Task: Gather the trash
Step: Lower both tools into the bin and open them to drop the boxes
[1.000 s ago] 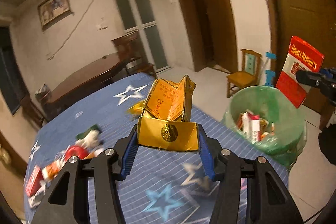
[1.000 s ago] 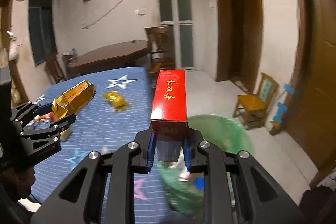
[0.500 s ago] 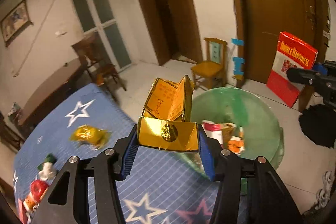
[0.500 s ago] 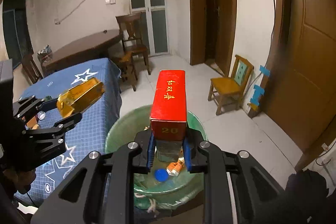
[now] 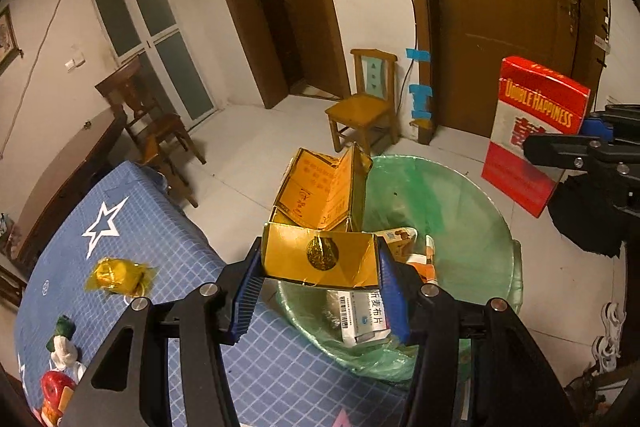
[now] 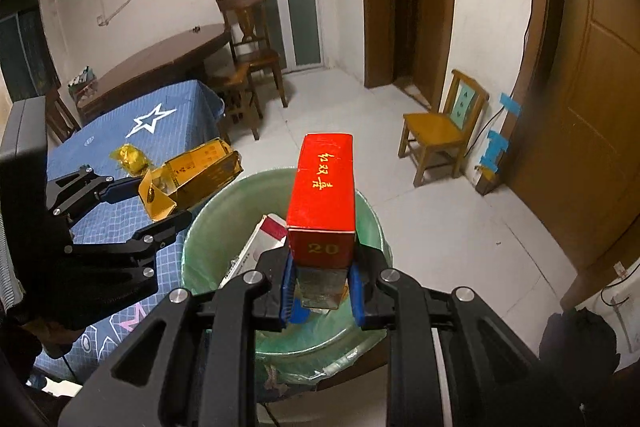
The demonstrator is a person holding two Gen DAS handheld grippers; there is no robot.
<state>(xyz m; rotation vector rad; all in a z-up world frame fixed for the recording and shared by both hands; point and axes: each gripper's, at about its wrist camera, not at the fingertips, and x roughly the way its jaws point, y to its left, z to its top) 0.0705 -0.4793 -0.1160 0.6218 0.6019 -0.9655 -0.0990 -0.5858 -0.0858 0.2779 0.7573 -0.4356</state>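
Left tool point(image 5: 320, 273) clamps the gold box point(image 5: 324, 223) at the green bin point(image 5: 496, 227) rim, right tool point(image 6: 322, 285) grips the red carton point(image 6: 326, 195) over it; early gold release could land on the tabletop point(image 5: 160, 227).

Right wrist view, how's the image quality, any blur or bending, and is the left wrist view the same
Right wrist view: sharp, dim warm indoor light, the red box in the right gripper crisp; door frames bow from fisheye distortion, corners black. Left wrist view: equally sharp, same curved doors and dark corners; the gold box in the left gripper shows a little sheen, and the green-lined bin reads clearly.
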